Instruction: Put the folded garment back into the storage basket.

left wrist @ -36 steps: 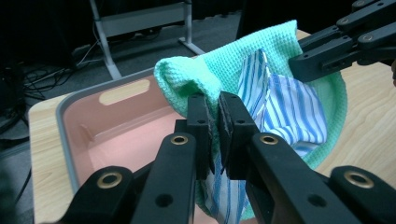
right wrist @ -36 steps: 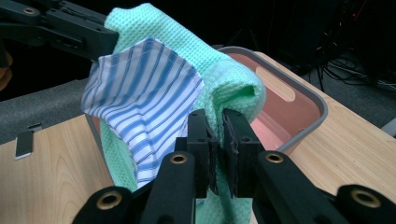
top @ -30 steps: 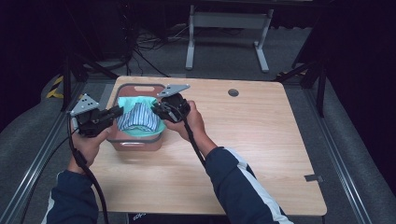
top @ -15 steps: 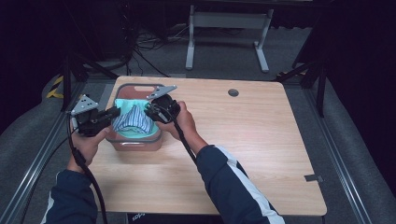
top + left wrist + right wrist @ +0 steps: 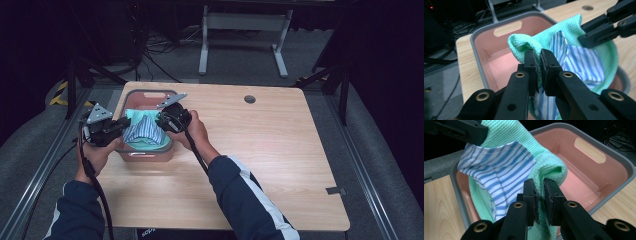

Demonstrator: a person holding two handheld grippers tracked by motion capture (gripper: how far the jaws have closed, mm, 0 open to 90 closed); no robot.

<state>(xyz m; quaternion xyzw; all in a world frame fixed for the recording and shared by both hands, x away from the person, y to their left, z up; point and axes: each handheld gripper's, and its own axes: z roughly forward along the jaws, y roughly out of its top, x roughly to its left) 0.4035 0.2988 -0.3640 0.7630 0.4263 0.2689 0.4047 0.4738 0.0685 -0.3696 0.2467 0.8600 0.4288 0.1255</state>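
Hanging cloths [image 5: 145, 131] between both jaws

Dark room, grey carpet [image 5: 45, 165], wooden table [image 5: 280, 165].

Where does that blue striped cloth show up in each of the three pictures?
High view: the blue striped cloth hangs left of centre, over the pink bin, between both grippers.
Left gripper view: right of centre, wrapped in the green towel.
Right gripper view: left of centre, beside that towel.
Shared landmark: the bin's slot handle, also seen at the right gripper view's upper right.
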